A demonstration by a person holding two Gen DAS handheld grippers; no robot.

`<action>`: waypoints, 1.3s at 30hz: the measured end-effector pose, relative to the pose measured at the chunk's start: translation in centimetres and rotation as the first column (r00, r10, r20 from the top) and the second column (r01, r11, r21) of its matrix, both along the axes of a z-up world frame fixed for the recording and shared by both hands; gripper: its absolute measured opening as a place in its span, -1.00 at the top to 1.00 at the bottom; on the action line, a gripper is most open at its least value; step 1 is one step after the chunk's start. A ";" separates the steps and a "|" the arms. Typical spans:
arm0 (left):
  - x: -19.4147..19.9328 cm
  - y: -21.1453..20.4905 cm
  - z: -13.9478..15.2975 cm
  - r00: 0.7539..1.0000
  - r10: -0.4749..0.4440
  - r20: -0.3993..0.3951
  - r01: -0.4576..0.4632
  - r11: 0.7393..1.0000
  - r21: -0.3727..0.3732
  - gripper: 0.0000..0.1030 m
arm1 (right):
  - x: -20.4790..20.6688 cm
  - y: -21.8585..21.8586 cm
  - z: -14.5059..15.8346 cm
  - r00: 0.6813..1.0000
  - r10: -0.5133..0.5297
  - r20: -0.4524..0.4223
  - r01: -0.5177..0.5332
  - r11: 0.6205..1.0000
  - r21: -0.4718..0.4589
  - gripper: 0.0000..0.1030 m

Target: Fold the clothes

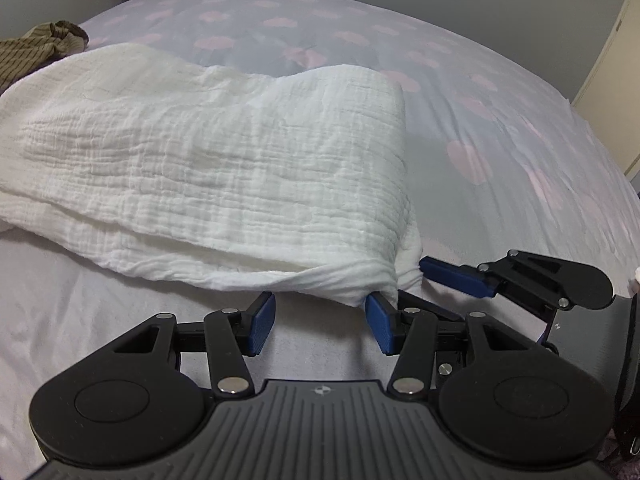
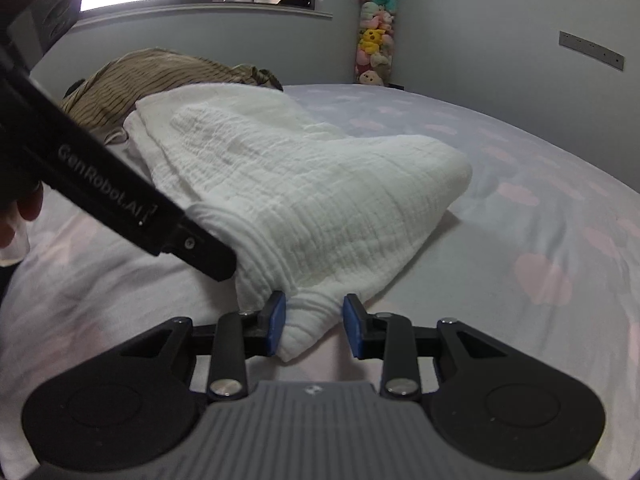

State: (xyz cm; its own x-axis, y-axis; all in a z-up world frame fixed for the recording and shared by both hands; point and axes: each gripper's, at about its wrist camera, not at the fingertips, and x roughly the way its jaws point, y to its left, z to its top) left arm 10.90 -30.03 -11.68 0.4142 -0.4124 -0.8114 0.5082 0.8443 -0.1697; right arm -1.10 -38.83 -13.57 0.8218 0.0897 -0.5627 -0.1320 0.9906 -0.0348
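Observation:
A white crinkled cloth (image 1: 224,168) lies folded in layers on the bed; it also shows in the right wrist view (image 2: 304,200). My left gripper (image 1: 322,326) is open at the cloth's near edge, its right pad touching the cloth's corner. My right gripper (image 2: 314,326) is open with the cloth's near corner between its pads, not pinched. The right gripper also shows in the left wrist view (image 1: 520,276), at the cloth's right corner. The left gripper's black body (image 2: 120,204) crosses the right wrist view on the left.
The bed sheet (image 1: 500,128) is pale with pink cloud prints. A brown striped garment (image 2: 160,76) lies bunched behind the cloth, at the far left in the left wrist view (image 1: 32,52). A column of plush toys (image 2: 376,36) stands at the wall.

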 end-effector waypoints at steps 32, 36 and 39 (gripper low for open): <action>-1.6 0.7 0.6 0.994 -0.100 -0.032 0.098 0.993 -0.065 0.15 | -2.3 1.6 1.3 0.990 0.070 -0.125 -0.103 0.953 -0.285 0.89; -1.4 -0.4 0.7 0.991 -0.132 -0.031 0.129 0.989 -0.078 0.16 | -2.0 2.1 0.6 0.989 0.111 -0.094 -0.138 0.927 -0.349 0.66; -1.2 -1.0 0.7 0.990 -0.138 -0.032 0.136 0.988 -0.067 0.21 | -2.3 2.2 0.6 0.988 0.140 -0.061 -0.153 0.913 -0.379 0.49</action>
State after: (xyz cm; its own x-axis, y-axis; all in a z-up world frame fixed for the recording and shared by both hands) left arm 9.75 -31.03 -11.00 0.3208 -0.5155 -0.7946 0.6110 0.7536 -0.2423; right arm -3.35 -36.65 -12.98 0.7970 -0.0190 -0.6037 -0.2819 0.8723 -0.3996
